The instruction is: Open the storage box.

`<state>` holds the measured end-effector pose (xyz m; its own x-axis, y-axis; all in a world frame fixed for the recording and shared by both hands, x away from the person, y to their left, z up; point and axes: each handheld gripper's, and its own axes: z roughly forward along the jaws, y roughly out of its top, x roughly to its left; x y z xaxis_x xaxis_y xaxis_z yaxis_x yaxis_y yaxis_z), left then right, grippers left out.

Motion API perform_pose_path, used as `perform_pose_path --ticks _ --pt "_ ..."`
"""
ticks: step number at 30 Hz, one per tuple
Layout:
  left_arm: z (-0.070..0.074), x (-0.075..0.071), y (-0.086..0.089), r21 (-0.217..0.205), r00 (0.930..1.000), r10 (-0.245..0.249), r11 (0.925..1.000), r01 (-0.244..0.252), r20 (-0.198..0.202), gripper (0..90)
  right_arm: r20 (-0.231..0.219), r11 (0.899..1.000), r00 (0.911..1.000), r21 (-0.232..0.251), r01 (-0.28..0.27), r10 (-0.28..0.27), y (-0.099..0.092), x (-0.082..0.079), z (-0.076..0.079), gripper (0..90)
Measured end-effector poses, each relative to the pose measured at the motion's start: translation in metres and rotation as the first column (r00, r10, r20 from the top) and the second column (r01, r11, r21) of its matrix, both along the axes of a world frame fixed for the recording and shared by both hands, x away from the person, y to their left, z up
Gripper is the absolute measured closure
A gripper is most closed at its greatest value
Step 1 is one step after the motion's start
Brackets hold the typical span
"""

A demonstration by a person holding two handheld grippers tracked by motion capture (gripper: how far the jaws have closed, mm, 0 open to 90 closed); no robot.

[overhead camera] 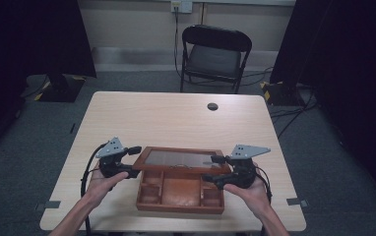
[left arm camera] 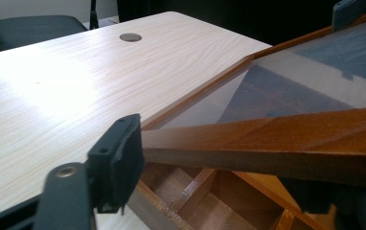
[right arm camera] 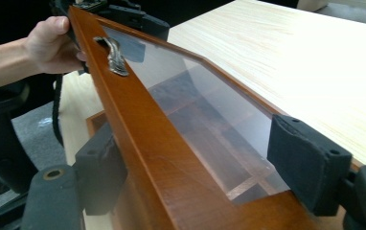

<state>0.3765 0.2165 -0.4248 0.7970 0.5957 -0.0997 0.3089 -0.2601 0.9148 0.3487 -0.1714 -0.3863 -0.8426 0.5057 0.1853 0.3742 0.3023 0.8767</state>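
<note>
On the desk (overhead camera: 176,118) at six o'clock, both grippers, left (overhead camera: 133,161) and right (overhead camera: 214,169), are grasping the wooden box's glass lid (overhead camera: 181,160) with their fingers.

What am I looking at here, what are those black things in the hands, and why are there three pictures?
A person sits at a table and holds a hand tool with two fingers in each hand. The high view looks down from above the person's side. The other two pictures come from small cameras riding on each tool, looking along its fingers.

On the table stands a wooden box with open compartments and a hinged lid with a glass pane. The lid is raised partway. The left gripper has the lid's front rail between its fingers. The right gripper straddles the same rail farther along, one pad against the wood and the other by the pane. A metal handle sits on that rail. Behind the table stands a folding chair.
</note>
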Motion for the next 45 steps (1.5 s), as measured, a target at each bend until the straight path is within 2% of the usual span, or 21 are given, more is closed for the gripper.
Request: perform_pose_path --ticks 5,8,11,13,18,22,24,30,35,40,42,44,45 --pt "0.002 0.003 0.0 -0.001 1.0 0.008 1.0 -0.008 -0.001 33.2 0.015 1.0 0.9997 0.003 0.02 -0.02 -0.002 0.003 0.002 28.0" --pt "0.001 0.006 0.002 -0.01 0.9993 0.022 0.9997 -0.023 -0.031 39.0 0.013 1.0 0.9996 0.018 0.024 -0.024 -0.006 0.006 0.003 28.7" --pt "0.0 0.009 0.004 -0.031 0.9988 0.021 0.9993 -0.022 -0.044 42.2 0.003 0.999 0.9991 0.033 0.042 -0.042 -0.012 0.011 0.002 29.1" --pt "-0.001 0.011 0.004 -0.035 0.9987 0.021 0.9991 -0.023 -0.046 41.8 0.0 0.998 0.999 0.04 0.046 -0.046 -0.014 0.013 0.002 30.2" --pt "0.003 0.016 0.001 -0.007 0.9991 0.013 0.9999 -0.014 -0.04 39.1 -0.001 0.998 0.9988 0.034 0.049 -0.049 -0.016 0.018 0.001 31.9" --pt "0.007 0.018 -0.001 0.002 0.9995 0.02 0.9998 -0.02 -0.025 39.6 0.003 0.994 0.996 0.06 0.089 -0.089 -0.022 0.023 0.0 35.1" --pt "0.006 0.019 -0.001 -0.007 0.9993 0.017 0.9998 -0.017 -0.032 39.7 -0.001 0.994 0.9963 0.065 0.086 -0.086 -0.025 0.025 -0.001 35.6" --pt "0.002 0.023 -0.004 0.006 0.9996 0.017 0.9998 -0.017 -0.023 39.7 0.003 0.996 0.9972 0.058 0.075 -0.075 -0.026 0.029 -0.002 37.7" --pt "-0.001 0.027 -0.006 -0.029 0.9988 0.021 0.9994 -0.022 -0.044 38.2 -0.005 0.995 0.9966 0.063 0.082 -0.082 -0.026 0.034 -0.004 37.9" --pt "-0.002 0.031 -0.006 -0.037 0.999 0.023 0.999 -0.025 -0.039 39.2 -0.007 0.993 0.9959 0.072 0.09 -0.09 -0.027 0.039 -0.004 38.9" --pt "-0.001 0.033 -0.006 -0.031 0.9988 0.021 0.9993 -0.022 -0.044 39.8 -0.005 0.993 0.9954 0.073 0.096 -0.095 -0.027 0.04 -0.004 39.5" --pt "0.0 0.034 -0.008 -0.012 0.9989 0.026 0.9996 -0.027 -0.039 41.7 -0.007 0.992 0.9952 0.074 0.098 -0.098 -0.027 0.042 -0.005 39.9" --pt "0.001 0.035 -0.008 0.012 0.9992 0.023 0.9997 -0.022 -0.032 42.7 -0.005 0.992 0.9948 0.073 0.102 -0.102 -0.027 0.043 -0.005 40.7"
